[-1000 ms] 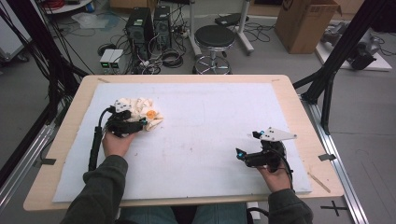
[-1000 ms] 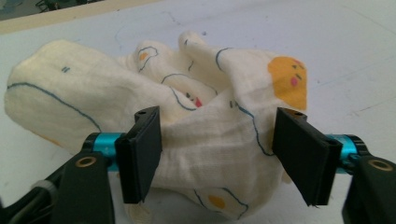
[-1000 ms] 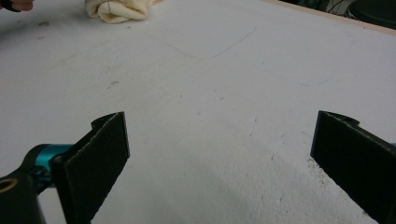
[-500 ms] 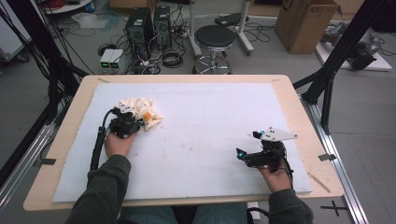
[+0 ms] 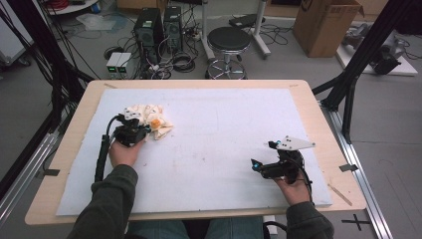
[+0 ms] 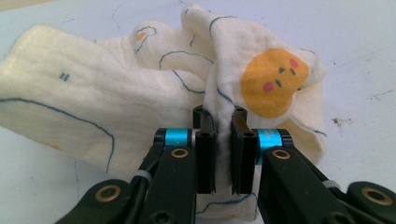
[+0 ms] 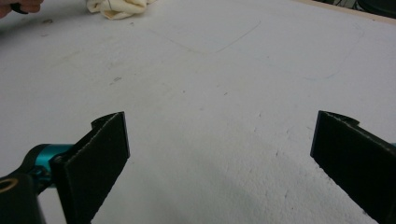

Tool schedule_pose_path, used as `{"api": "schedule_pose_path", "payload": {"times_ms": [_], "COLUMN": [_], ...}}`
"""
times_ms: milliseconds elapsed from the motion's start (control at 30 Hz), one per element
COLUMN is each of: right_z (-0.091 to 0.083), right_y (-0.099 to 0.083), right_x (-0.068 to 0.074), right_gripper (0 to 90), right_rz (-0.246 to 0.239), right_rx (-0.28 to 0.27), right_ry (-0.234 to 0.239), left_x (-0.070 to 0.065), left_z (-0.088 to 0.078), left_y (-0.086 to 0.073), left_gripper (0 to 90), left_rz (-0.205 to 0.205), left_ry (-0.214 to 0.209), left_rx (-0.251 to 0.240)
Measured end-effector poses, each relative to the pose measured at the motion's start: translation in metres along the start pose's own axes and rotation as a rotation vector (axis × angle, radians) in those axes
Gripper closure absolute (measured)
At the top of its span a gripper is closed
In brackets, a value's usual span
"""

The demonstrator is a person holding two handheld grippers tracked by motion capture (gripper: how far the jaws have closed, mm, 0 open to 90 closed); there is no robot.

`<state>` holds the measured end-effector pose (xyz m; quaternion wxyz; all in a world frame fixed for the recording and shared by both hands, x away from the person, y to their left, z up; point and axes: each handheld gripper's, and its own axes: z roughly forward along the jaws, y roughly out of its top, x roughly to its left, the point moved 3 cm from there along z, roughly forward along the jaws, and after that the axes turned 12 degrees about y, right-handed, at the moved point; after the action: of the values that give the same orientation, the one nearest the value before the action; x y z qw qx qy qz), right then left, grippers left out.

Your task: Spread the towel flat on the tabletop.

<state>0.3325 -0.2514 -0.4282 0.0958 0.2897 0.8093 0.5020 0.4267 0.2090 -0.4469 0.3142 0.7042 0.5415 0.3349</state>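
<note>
I sit at a wooden bench covered by a white sheet, with one claw in each hand.

My left claw is at the far left part of the sheet, and its jaws have just been closing. In the left gripper view they stand narrow, with a fold of a crumpled cream cloth pinched between the two black pads. The cloth runs up between the jaws and spreads out beyond them in loose bunches. It carries thin blue outlines and an orange, egg-yolk-like patch with a small face and two pink cheeks, which sits just past the jaws, toward the right of that view.

From the high view, the cloth lies in a heap on the sheet, toward the far left corner of the bench, touching the front of my left claw. My left hand grips the claw body from behind, and a black cable trails back along my dark sleeve.

My right claw is well apart from the cloth, at the near right part of the sheet, with a grey three-cornered plate on top. In the right gripper view its jaws stand wide, with bare white sheet between them and nothing held. The cloth shows far off at the top left of that view.
</note>
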Motion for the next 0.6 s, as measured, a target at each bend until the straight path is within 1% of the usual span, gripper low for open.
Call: {"api": "schedule_pose_path", "payload": {"times_ms": [100,133,200,433,500,600], "right_z": [0.0,-0.001,-0.001,-0.002,-0.002,-0.002], "right_y": [0.0,0.0,0.0,0.001,0.0,0.0], "right_x": [0.0,0.0,0.0,0.0,0.0,0.0], "right_gripper": [3.7,3.7,3.7,3.7,3.7,3.7], "right_rz": [-0.001,0.007,0.003,-0.004,-0.002,-0.004], "right_rx": [0.0,-0.001,-0.003,-0.008,-0.005,-0.006], "right_ry": [-0.001,-0.002,-0.004,-0.005,-0.006,-0.008], "left_x": [0.001,0.001,0.001,0.002,0.002,0.003], "left_z": [-0.002,-0.003,-0.005,-0.015,-0.018,-0.023], "left_y": [0.001,0.001,0.002,0.007,0.008,0.01], "left_gripper": [82.5,82.6,82.6,82.9,82.9,82.9], "left_rz": [-0.007,-0.008,-0.009,-0.025,-0.039,-0.044], "left_ry": [-0.003,-0.008,-0.012,-0.033,-0.041,-0.051], "left_rx": [-0.004,-0.006,-0.011,-0.043,-0.058,-0.073]}}
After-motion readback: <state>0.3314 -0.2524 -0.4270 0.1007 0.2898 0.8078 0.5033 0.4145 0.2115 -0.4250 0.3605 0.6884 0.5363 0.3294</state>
